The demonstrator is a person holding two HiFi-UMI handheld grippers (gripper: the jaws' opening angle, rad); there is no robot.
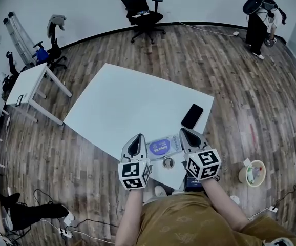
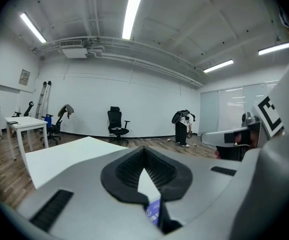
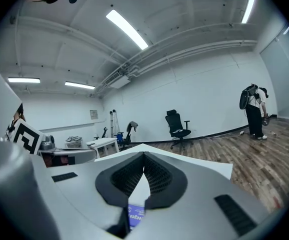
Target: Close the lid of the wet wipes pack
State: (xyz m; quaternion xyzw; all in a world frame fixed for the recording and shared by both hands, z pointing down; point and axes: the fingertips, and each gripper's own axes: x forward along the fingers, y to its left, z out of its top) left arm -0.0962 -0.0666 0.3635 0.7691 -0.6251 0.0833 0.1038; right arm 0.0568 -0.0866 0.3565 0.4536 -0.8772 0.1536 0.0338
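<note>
Wipes pack (image 1: 161, 148) lies flat nr table (image 1: 117, 106) edge, blue print up.

The white table (image 1: 122, 101) is bare over its far and left parts, and a gripper could sweep there with nothing to steer round. All the clutter sits at the near right corner. A black phone (image 1: 192, 116) lies by the right edge, just beyond the tip of the right gripper (image 1: 185, 132), in the way of a straight push forward. The wipes pack (image 1: 161, 147) lies between this gripper and the left gripper (image 1: 138, 137), both close at its flanks, so side room is tight. From above, its top is uncovered. A small round thing (image 1: 168, 163) lies just on the near side of the pack. The office chair (image 1: 140, 9) and side desk (image 1: 30, 83) stand well apart from the table.
</note>
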